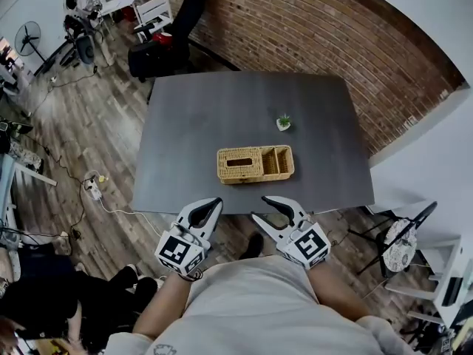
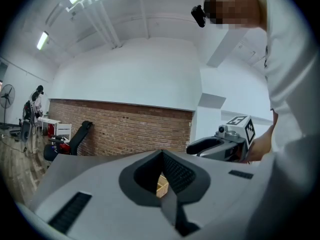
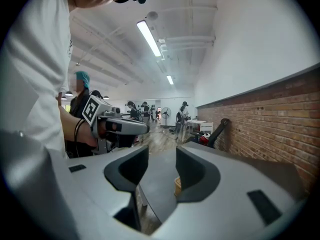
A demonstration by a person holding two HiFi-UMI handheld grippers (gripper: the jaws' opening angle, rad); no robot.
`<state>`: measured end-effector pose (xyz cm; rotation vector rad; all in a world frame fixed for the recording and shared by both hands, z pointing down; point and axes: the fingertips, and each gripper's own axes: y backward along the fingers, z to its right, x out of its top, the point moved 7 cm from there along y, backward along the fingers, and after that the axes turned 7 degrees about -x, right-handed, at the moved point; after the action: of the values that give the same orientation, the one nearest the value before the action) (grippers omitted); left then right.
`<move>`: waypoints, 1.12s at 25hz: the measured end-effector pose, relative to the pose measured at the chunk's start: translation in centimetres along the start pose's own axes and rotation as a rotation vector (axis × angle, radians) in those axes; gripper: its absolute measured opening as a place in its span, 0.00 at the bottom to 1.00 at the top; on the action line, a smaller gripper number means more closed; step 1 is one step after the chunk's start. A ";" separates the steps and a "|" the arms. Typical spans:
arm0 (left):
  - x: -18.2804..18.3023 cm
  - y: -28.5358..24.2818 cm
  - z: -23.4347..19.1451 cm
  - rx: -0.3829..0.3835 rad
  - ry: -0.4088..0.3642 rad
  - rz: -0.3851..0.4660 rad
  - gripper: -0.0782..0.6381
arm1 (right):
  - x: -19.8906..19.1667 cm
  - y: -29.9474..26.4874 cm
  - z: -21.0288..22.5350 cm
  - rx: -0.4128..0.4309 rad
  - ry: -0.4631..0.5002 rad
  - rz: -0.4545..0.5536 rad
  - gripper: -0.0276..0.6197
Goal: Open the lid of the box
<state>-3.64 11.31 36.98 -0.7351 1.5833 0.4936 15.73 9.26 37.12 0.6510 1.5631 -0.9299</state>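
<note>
A woven wicker box (image 1: 255,163) lies near the front edge of the dark grey table (image 1: 192,124). Its slotted lid (image 1: 240,163) covers the left part, and the right part shows open compartments. Both grippers hover off the table's front edge, short of the box. My left gripper (image 1: 215,201) has its tips together and nothing between them. My right gripper (image 1: 260,207) stands open and empty. A sliver of the box (image 2: 161,186) shows past the left gripper's jaws (image 2: 162,154). In the right gripper view a corner of the box (image 3: 177,186) shows between the parted jaws of the right gripper (image 3: 162,156).
A small potted plant (image 1: 284,122) stands on the table behind the box. A brick wall (image 1: 332,35) runs behind the table. A black chair (image 1: 166,46) sits at the far left corner, and a white chair (image 1: 403,242) stands at the right. People stand at the lower left.
</note>
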 end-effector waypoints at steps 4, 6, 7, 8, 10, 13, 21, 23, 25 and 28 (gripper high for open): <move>0.3 -2.5 -0.6 -0.005 0.001 -0.014 0.12 | 0.3 -0.1 2.1 0.019 0.018 -0.009 0.32; 0.2 -3.4 -1.0 -0.005 0.007 -0.022 0.12 | 0.3 -0.3 3.1 0.019 0.010 -0.011 0.32; 0.1 -3.7 -1.3 -0.005 0.010 -0.028 0.12 | 0.2 -0.5 3.4 0.020 0.007 -0.013 0.32; 0.0 -3.9 -1.6 -0.004 0.014 -0.034 0.12 | 0.2 -0.8 3.7 0.023 0.005 -0.016 0.32; -0.1 -4.2 -2.3 -0.003 0.021 -0.045 0.12 | -0.1 -1.4 3.9 0.030 -0.001 -0.027 0.33; -0.6 -4.7 -3.8 -0.010 0.036 -0.056 0.12 | -0.6 -2.9 4.3 0.039 -0.016 -0.054 0.33; -1.9 -5.8 -9.6 -0.071 0.049 -0.090 0.12 | -2.0 -8.6 5.4 0.027 -0.044 -0.141 0.36; -2.4 -6.0 -11.2 -0.087 0.055 -0.104 0.12 | -2.6 -10.1 5.4 0.018 -0.054 -0.154 0.37; -2.9 -6.2 -12.5 -0.108 0.058 -0.119 0.12 | -3.5 -11.5 5.4 0.004 -0.073 -0.156 0.38; -3.6 -6.5 -14.2 -0.140 0.062 -0.144 0.12 | -4.6 -13.3 5.6 -0.001 -0.096 -0.193 0.39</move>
<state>-8.95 -2.41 43.30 -0.9724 1.5513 0.4828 8.77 -2.15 44.19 0.4535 1.5591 -1.0880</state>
